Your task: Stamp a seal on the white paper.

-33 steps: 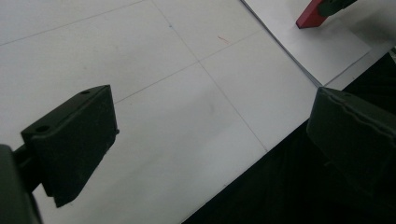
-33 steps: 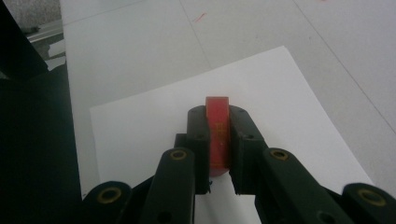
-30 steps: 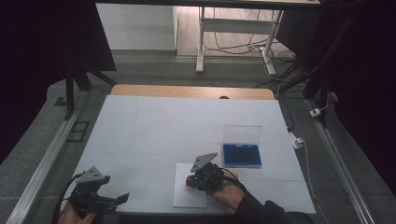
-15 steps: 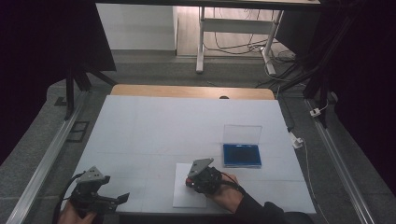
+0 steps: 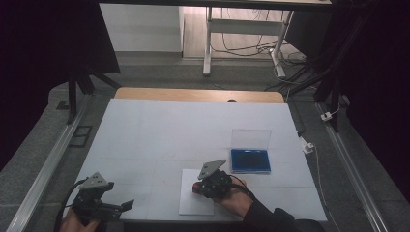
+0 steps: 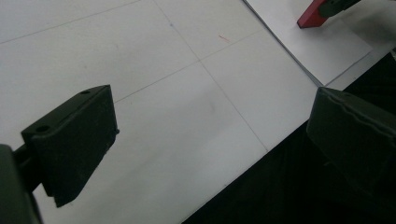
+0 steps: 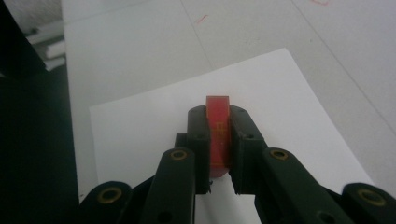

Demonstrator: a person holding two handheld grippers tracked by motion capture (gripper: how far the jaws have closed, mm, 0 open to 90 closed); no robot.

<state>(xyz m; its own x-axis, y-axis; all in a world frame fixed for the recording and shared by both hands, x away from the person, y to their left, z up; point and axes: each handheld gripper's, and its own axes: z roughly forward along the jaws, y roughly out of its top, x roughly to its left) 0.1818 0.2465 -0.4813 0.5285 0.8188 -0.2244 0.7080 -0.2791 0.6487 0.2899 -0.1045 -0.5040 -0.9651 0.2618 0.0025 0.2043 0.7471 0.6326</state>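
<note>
While the right gripper (image 5: 197,187) rests low over the white sheet of paper (image 5: 191,205), other things lie around it on the white table (image 5: 159,130). To its right, well apart from the sheet, there is a blue ink pad (image 5: 250,160) with its clear lid (image 5: 250,138) standing open behind it. Nothing lies between the pad and the sheet; the table surface there is bare except for thin pencil lines and small red marks. A white cable with a plug (image 5: 306,145) hangs at the right edge of the table. At the far edge a strip of brown wood (image 5: 198,94) shows under the white cover.

The left gripper (image 5: 126,205) is at the near left corner of the table, far from the sheet. In the left gripper view its two black jaws stand wide apart with only the table surface and the dark edge between them, so it is open and holds nothing.

The red stamp (image 7: 218,130) is a narrow, flat red block with some yellow signs on its side, which I cannot read. In the right gripper view the two jaws are closed on it from both sides, pressing its flat faces. Its end points at the paper; whether it touches the sheet I cannot tell. In the left gripper view the same stamp (image 6: 312,15) appears over the corner part of the sheet (image 6: 327,44).
</note>
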